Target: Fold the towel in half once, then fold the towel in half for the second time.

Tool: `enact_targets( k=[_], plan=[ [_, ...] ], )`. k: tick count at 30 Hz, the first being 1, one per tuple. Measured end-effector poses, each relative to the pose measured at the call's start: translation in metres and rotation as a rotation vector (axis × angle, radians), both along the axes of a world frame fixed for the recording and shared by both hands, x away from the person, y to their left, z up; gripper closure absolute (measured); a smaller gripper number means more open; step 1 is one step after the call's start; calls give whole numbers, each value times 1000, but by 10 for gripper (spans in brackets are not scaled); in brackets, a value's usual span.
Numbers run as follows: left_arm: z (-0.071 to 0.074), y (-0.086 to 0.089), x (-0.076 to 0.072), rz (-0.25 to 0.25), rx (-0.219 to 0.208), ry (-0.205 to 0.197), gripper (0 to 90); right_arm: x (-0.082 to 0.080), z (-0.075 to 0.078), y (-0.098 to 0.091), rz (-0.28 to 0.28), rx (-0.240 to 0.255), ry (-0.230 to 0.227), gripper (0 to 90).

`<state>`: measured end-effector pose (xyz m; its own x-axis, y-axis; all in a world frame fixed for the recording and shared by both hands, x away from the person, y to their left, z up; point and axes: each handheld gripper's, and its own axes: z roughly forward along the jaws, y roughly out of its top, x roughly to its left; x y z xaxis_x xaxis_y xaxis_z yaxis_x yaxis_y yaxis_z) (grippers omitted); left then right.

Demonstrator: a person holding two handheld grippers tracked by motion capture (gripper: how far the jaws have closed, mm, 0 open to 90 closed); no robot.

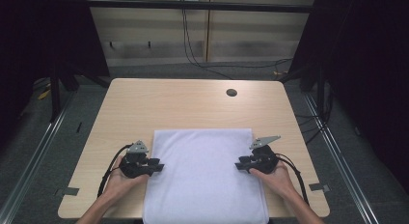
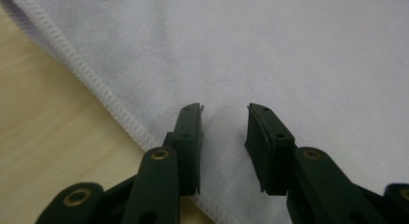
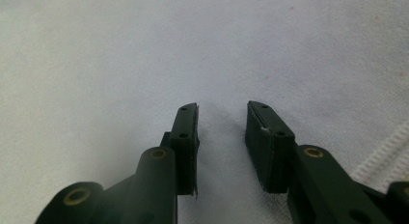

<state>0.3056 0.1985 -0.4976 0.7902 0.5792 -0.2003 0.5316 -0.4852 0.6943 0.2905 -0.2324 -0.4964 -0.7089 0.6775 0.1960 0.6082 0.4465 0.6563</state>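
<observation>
A white towel [image 1: 205,171] lies flat on the near half of the wooden table [image 1: 183,103], its front edge hanging over the table's near side. My left gripper [image 1: 159,165] rests at the towel's left edge, pointing inward. In the left gripper view, the left gripper [image 2: 224,113] stands open over the towel [image 2: 270,50] just inside its stitched hem [image 2: 96,84], with nothing pinched. My right gripper [image 1: 239,164] sits at the towel's right edge, facing the left one. In the right gripper view, the right gripper [image 3: 222,110] is open over the cloth [image 3: 144,55], the hem [image 3: 386,147] to its right.
A round cable hole [image 1: 231,92] sits in the far part of the table. Bare wood shows beyond the towel and beside it [image 2: 43,137]. Tape patches [image 1: 70,190] mark the near corners. Cables run across the floor behind, and dark curtains flank both sides.
</observation>
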Motion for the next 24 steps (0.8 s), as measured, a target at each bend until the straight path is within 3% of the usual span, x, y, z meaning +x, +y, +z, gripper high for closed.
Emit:
enact_targets(
  k=[4, 6, 10, 12, 17, 20, 21, 24],
  plan=[
    [1, 0, -5, -5, 4, 2, 663, -2, 1, -1, 12, -2, 11, 652],
    [1, -1, -12, -14, 8, 9, 662, -10, 0, -4, 19, 15, 14, 652],
    [1, -1, -19, -32, 0, 12, 659, -21, 2, -3, 42, 1, 27, 647],
    [1, 1, -26, -51, -11, 24, 659, -26, 3, -3, 39, 3, 48, 646],
    [2, 4, -36, -70, -21, 53, 598, -36, 4, -2, 65, -6, 34, 643],
    [4, 6, -44, -88, -3, 54, 619, -50, 5, 3, 83, -13, 51, 645],
    [4, 6, -46, -86, -11, 71, 613, -53, 6, 3, 80, -19, 63, 644],
    [5, 7, -51, -105, -10, 81, 602, -56, 8, 3, 79, -17, 78, 608]
  ],
)
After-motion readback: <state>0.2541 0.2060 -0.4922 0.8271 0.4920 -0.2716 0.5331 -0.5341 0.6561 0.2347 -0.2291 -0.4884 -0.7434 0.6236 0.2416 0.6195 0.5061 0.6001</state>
